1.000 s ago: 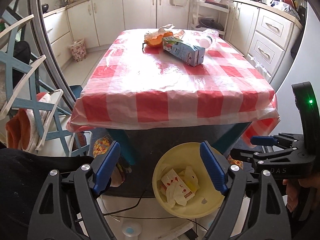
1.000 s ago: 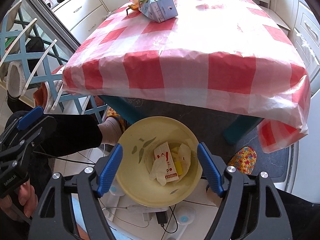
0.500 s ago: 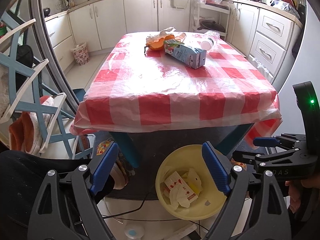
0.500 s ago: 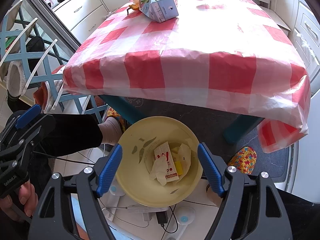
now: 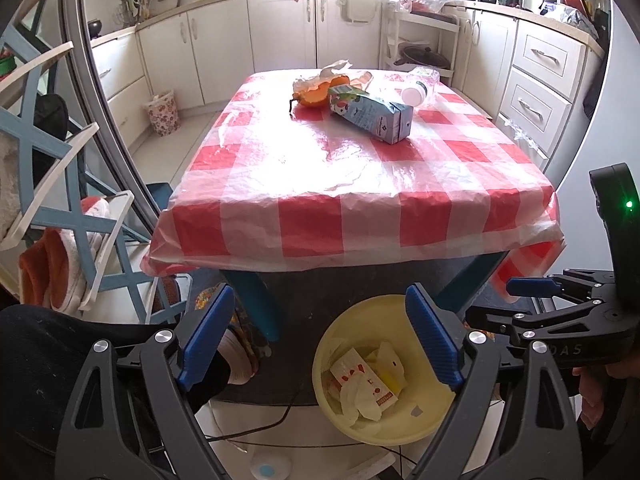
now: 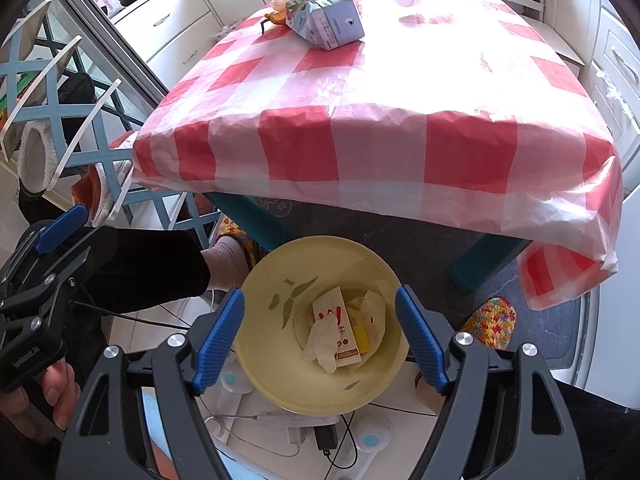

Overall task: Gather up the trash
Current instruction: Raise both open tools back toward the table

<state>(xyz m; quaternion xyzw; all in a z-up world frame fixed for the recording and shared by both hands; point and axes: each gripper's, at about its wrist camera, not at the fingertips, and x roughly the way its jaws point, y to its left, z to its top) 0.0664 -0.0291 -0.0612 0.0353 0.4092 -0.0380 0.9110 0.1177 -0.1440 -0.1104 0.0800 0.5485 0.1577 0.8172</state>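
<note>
Since a second ago the left gripper [image 5: 318, 338] has been tipped up slightly, so that the table [image 5: 352, 216] is seen lower in its view and more of the counters behind it is shown; its jaws have just been opening, with nothing between them. They are now spread wide and empty. The right gripper [image 6: 318, 338] has not been moved: its jaws are also held apart and empty, directly above the bin [image 6: 264, 364].

The yellow bin is set on the floor just before the table's near edge. Inside it a red-and-white wrapper [image 6: 336, 328], crumpled tissue [image 6: 320, 344] and a small yellow scrap [image 6: 361, 336] are gathered. In the left view the bin [image 5: 424, 416] is seen beneath the right-hand blue pad.

Farther out, at the far end of the checked tablecloth, a carton [image 5: 372, 114] is laid on its side, with an orange peel [image 5: 314, 94] just behind it and a clear bottle [image 5: 420, 86] near it to the right.
</note>
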